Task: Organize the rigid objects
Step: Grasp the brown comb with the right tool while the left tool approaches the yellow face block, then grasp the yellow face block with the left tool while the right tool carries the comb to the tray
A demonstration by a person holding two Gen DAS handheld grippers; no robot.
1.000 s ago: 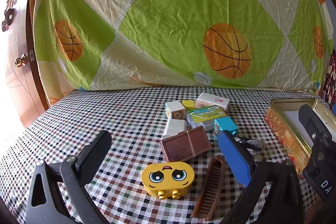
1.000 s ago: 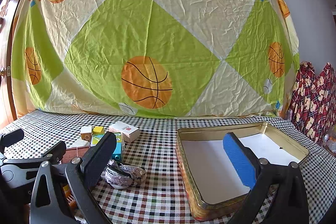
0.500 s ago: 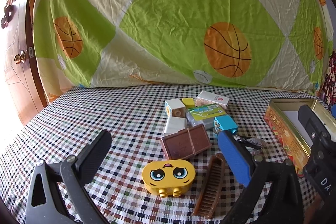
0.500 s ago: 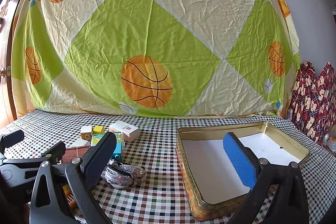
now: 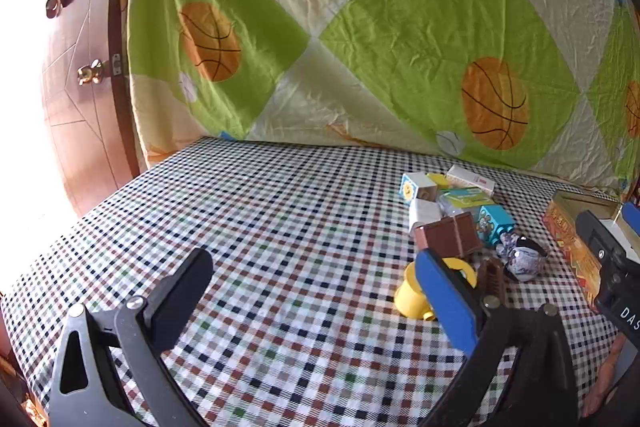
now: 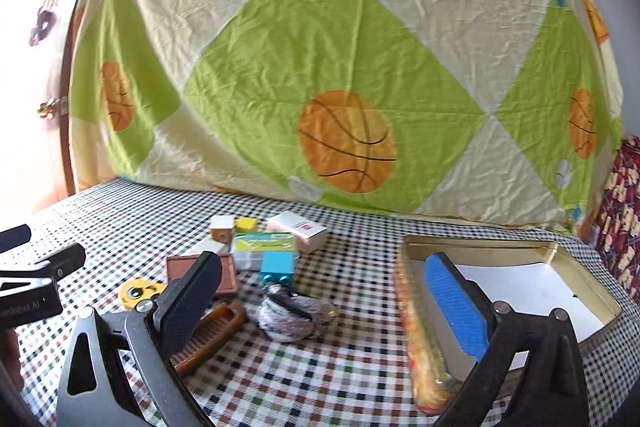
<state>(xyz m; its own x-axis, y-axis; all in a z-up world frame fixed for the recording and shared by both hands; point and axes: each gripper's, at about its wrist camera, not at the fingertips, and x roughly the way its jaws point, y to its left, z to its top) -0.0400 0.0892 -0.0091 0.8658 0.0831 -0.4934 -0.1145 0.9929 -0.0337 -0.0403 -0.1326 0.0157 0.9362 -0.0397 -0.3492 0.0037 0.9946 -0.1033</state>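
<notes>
A: Grippers status? Left gripper (image 5: 316, 301) and right gripper (image 6: 328, 305) both spread wide, nothing held.
B: Objects?
A: Clustered mid-table: yellow face block (image 6: 140, 293), comb (image 6: 212, 331), brown box (image 6: 230, 273). Tin (image 6: 560, 311) sits empty just right of them, likely the drop target.

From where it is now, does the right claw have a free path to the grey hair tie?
Probably yes. The right claw is open, and the hair tie lies just ahead between its fingers, uncovered. The comb beside it and the tin leave that lane free.
</notes>
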